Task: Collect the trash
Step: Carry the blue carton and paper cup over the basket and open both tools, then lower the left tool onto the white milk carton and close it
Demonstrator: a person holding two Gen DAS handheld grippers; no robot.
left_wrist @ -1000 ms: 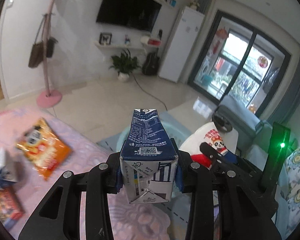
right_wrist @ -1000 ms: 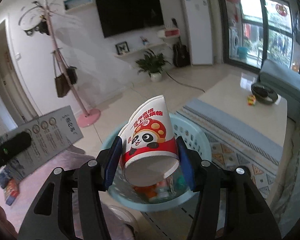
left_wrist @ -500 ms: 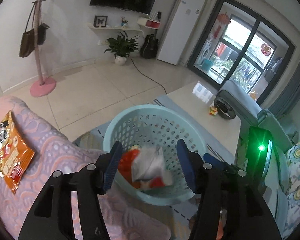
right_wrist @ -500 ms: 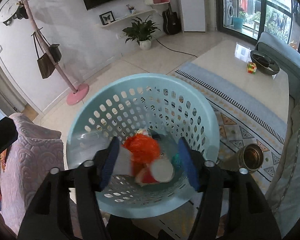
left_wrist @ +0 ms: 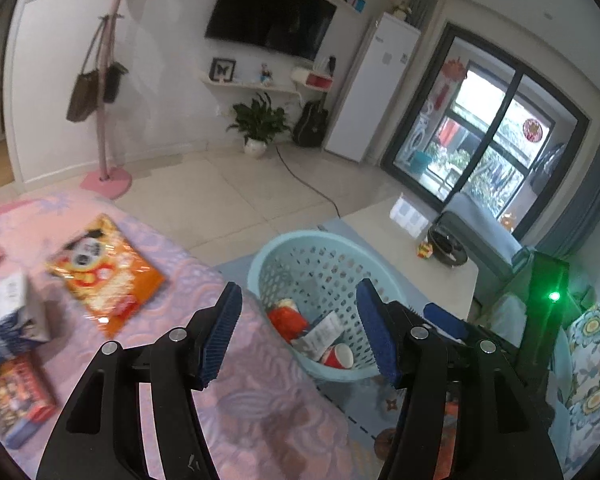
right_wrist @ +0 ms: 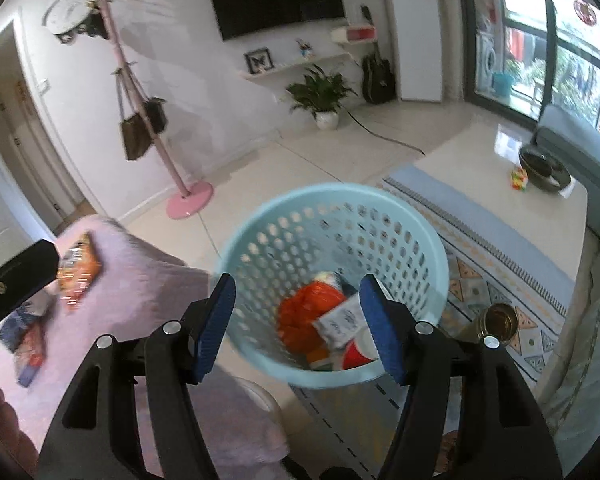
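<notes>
left gripper (left_wrist: 298, 330): spread, empty | right gripper (right_wrist: 298, 326): spread, empty | basket (left_wrist: 260, 258): on floor off the pink cover's (left_wrist: 204, 280) corner, trash inside | next: we swing back for the orange snack bag (left_wrist: 106, 280), pinching it by one edge.

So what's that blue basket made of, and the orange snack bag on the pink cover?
The basket looks like moulded plastic: pale blue, smooth, slightly glossy, with rows of punched holes through its wall. The snack bag looks like thin shiny plastic film or foil, since light glints off its printed, crinkled surface. It is blurred, so that is a guess. The pink cover seems a quilted fabric, with a stitched pattern.
</notes>
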